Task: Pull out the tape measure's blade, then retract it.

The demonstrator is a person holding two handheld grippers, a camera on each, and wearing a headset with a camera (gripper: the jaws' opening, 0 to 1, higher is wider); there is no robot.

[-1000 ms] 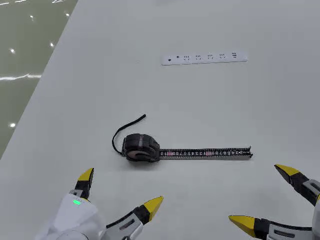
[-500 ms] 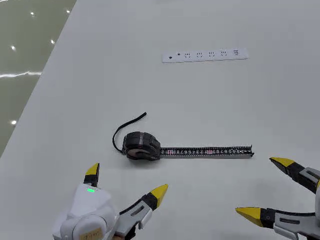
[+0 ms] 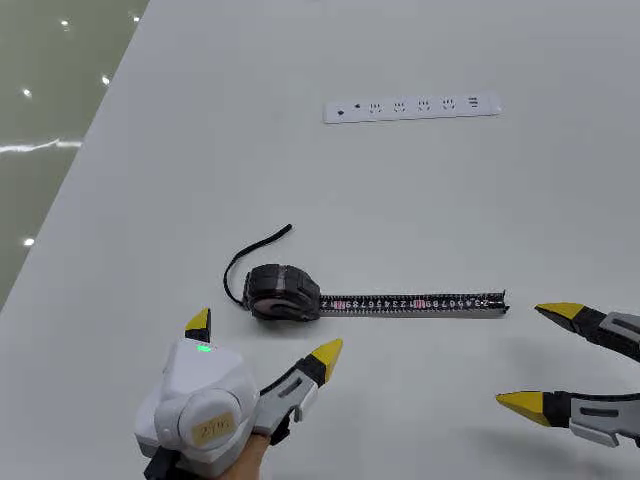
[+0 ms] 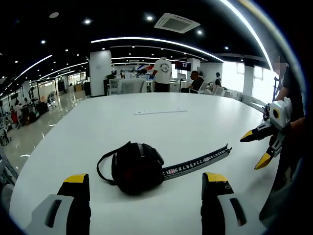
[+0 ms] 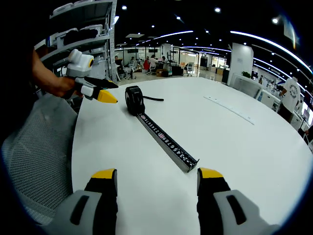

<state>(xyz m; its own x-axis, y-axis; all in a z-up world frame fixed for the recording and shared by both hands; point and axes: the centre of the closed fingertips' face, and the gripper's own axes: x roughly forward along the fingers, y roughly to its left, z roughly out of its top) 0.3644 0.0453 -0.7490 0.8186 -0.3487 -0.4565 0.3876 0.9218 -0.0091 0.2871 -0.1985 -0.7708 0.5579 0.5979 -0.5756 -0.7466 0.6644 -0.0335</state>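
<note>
Tape measure case (image 3: 283,293) sits a little left of centre in head view, on the white table (image 3: 300,170). Blade (image 3: 415,304) is out, printed face up, running right from the case. Its hook end (image 3: 502,303) rests on the table toward the right of the frame. Black strap (image 3: 245,255) loops off the case toward upper left. Nothing touches case or blade.

Left gripper (image 3: 264,335) is lower left, jaws spread wide and empty, just below the case and apart from it. In left gripper view the case sits ahead between my jaw tips, so I'm lined up on it. Right gripper (image 3: 540,356) is lower right, jaws also spread and empty, near the hook end but clear of it. Right gripper view has the hook end just ahead between the jaws.

My read: pull-out looks done, retract is the step in hand. The blade keeps its length with no grip on it, which suggests the lock is on. I can't see the slider well enough to confirm.

Next move: left closes on the case body, not the strap, to pin it. Right takes the hook end to guide the blade so it doesn't whip back, then the lock comes off. The case is rounded, so an off-centre grab could squirt it out.

Power strip (image 3: 411,106) is upper centre-right, well apart, not a factor.
</note>
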